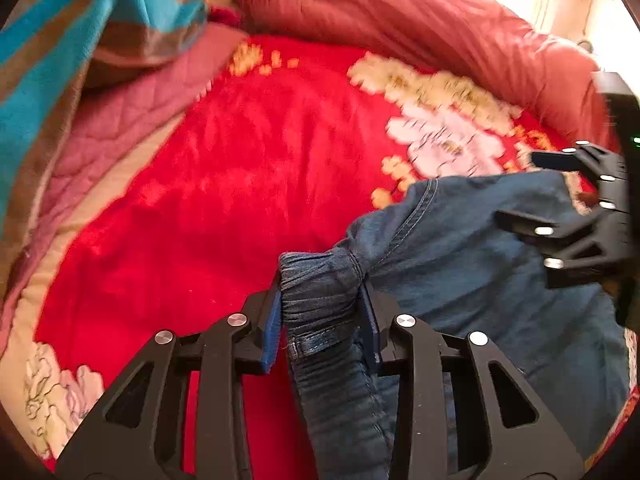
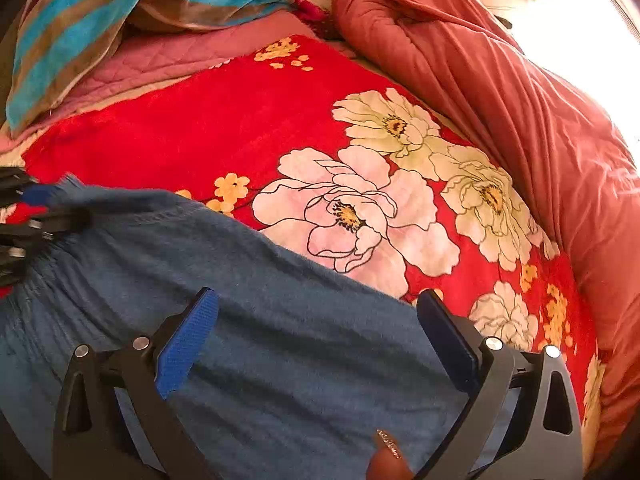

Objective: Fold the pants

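Blue denim pants (image 1: 472, 272) lie on a red floral blanket (image 1: 208, 184). My left gripper (image 1: 322, 320) is shut on the gathered elastic waistband (image 1: 316, 292) and holds it bunched between the blue pads. My right gripper (image 2: 320, 340) is open, its jaws wide apart over the flat denim (image 2: 280, 320), holding nothing. In the left wrist view the right gripper (image 1: 536, 188) shows at the right edge, above the pants. In the right wrist view the left gripper (image 2: 32, 208) shows blurred at the left edge, at the waistband.
A rust-red quilted duvet (image 2: 520, 100) is heaped along the right and back. A blue and brown striped blanket (image 2: 100, 12) lies at the back left over a pink quilted cover (image 2: 160, 56). A finger with a painted nail (image 2: 388, 456) shows at the bottom.
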The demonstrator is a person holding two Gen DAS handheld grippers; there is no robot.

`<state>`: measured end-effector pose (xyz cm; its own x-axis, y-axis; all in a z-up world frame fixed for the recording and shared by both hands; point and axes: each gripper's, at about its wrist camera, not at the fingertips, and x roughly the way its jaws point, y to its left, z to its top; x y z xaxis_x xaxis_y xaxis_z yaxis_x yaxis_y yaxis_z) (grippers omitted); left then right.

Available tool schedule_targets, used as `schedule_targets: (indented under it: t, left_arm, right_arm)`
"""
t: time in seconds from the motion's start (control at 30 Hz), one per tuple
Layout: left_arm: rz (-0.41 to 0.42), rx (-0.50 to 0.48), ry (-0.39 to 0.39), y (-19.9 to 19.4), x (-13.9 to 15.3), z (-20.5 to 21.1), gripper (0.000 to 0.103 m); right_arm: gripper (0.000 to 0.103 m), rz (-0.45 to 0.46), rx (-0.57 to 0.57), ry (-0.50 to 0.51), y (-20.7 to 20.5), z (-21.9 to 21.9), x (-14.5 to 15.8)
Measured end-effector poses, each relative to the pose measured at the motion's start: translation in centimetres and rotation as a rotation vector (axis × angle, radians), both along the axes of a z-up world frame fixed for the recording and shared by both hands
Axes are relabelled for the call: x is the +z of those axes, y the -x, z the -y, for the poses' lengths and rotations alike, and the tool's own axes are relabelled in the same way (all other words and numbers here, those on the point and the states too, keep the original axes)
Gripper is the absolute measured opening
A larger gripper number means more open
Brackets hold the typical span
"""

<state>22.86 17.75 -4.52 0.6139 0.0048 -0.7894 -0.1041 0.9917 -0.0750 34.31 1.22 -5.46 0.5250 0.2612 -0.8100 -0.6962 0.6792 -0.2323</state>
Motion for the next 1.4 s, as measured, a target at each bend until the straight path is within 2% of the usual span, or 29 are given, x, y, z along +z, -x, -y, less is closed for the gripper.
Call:
schedule_targets:
  t: [0.17, 0.3, 0.43, 0.47, 0.5, 0.53, 0.57, 0.67, 0.8, 0.97, 1.13, 1.4]
  left_arm:
    - [0.075, -0.031, -0.005, 2.4, 1.8, 0.9, 0.024]
    - [0.096, -0.046, -0.027, 3.1, 2.0, 1.5, 0.024]
    - [0.100, -0.049, -0.024, 3.3, 1.9, 1.6, 0.024]
    - [0.103, -0.049, -0.031, 3.4, 1.9, 1.7, 0.024]
    - [0.104, -0.048, -0.034, 3.6, 1.8, 1.6, 0.024]
    - [0.107, -0.045, -0.038, 3.6, 1.8, 1.6, 0.024]
    - [0.109, -0.038, -0.045, 3.8, 1.8, 1.6, 0.024]
    - [0.119, -0.025, -0.040, 4.3, 2.0, 1.3, 0.025]
    - [0.142, -0.024, -0.041, 5.5, 2.4, 1.5, 0.025]
    - [0.180, -0.035, -0.057, 8.1, 3.1, 2.6, 0.025]
    - [0.207, -0.067, -0.070, 10.8, 4.2, 4.1, 0.025]
    - [0.165, -0.116, -0.049, 14.7, 3.9, 5.2, 0.025]
  right_arm:
    - [0.099, -0.007, 0.033, 0.008, -0.5, -0.7, -0.4]
    - [0.096, 0.016, 0.101, 0.024, 0.0, -1.6, -0.8]
    - [0.053, -0.028, 0.164, 0.013, 0.7, -2.4, -1.4]
    - [0.045, -0.029, 0.172, 0.005, 1.0, -2.5, -1.4]
    - [0.029, -0.036, 0.190, -0.014, 1.6, -2.5, -1.5]
    - [0.021, -0.035, 0.198, -0.026, 2.0, -2.5, -1.4]
    - [0.018, -0.020, 0.197, -0.037, 2.6, -2.3, -1.2]
    - [0.013, -0.002, 0.165, -0.111, 4.2, -0.9, -0.1]
    - [0.012, 0.003, 0.120, -0.240, 7.0, 2.0, 2.0]
    - [0.010, 0.013, 0.104, -0.337, 11.3, 4.7, 3.9]
    - [0.009, -0.003, 0.112, -0.365, 16.4, 7.1, 4.9]
    - [0.009, -0.037, 0.146, -0.363, 23.7, 8.9, 4.6]
